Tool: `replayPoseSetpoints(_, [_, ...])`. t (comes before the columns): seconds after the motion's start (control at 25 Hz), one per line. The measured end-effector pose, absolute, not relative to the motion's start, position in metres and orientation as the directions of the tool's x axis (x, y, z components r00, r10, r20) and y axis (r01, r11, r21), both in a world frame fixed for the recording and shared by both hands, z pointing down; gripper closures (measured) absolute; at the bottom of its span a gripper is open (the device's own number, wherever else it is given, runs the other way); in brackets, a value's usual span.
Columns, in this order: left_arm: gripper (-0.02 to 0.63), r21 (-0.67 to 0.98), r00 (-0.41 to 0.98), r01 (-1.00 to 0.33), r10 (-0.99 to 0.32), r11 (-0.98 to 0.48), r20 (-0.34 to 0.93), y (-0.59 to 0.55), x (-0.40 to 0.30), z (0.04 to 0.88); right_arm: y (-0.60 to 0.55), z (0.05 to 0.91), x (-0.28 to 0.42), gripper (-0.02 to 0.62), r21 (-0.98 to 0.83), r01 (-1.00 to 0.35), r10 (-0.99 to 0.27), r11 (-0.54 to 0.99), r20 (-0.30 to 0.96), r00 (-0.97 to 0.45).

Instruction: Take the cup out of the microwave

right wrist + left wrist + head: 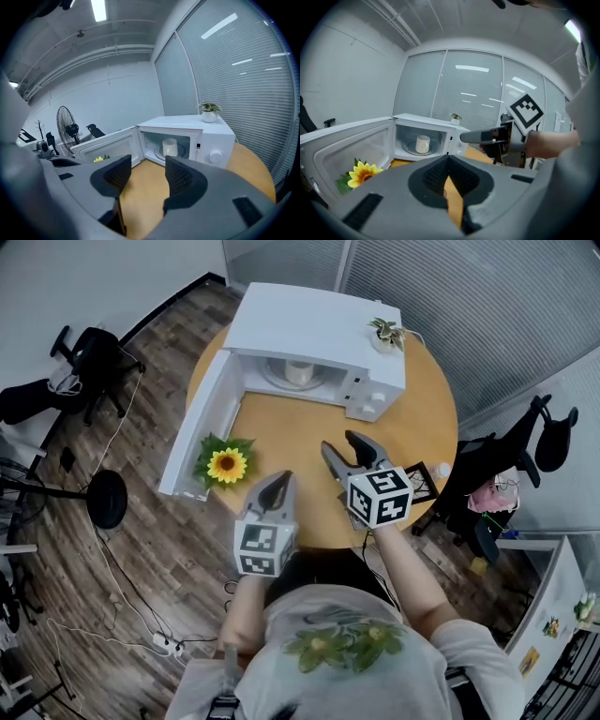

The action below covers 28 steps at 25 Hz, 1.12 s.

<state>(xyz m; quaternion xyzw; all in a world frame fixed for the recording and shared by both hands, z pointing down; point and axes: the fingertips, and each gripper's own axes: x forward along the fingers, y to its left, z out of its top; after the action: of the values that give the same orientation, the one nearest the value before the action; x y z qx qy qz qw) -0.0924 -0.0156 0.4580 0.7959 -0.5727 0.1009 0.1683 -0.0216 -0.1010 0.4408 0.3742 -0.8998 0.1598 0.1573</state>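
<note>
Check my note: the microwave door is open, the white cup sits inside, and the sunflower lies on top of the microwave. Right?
Not quite: the head view shows the sunflower on the table beside the door, not atop the microwave. The door is open and the white cup sits inside.

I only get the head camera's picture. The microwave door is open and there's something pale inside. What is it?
Observer: A white cup, standing upright on the round glass plate inside the microwave.
Operator: And the claw on the left, is it pinching anything?
Observer: No. Seen along the left gripper, its jaws meet at the tips with nothing caught between them.
</note>
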Motion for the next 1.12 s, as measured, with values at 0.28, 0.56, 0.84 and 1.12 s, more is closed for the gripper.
replayPoseSetpoints(0.28, [0.601,0.166,0.321,-0.946,-0.873,-0.278,0.368,-0.033,-0.093,0.463,-0.136,0.447,-0.043,0.367,-0.18,-0.709,-0.602,0.682,0.411,-0.684])
replayPoseSetpoints(0.56, [0.601,0.177,0.293,-0.954,-0.876,-0.242,0.383,-0.058,-0.1,0.463,-0.176,0.459,-0.063,0.367,-0.193,-0.701,-0.59,0.687,0.417,-0.692])
replayPoseSetpoints(0.84, [0.601,0.186,0.279,-0.958,-0.867,-0.22,0.413,-0.082,-0.104,0.475,-0.218,0.478,-0.076,0.367,-0.182,-0.73,-0.627,0.659,0.403,-0.667])
replayPoseSetpoints(1.12, [0.601,0.199,0.271,-0.959,-0.855,-0.201,0.443,-0.101,-0.106,0.49,-0.251,0.512,-0.096,0.367,-0.168,-0.733,-0.603,0.659,0.464,-0.649])
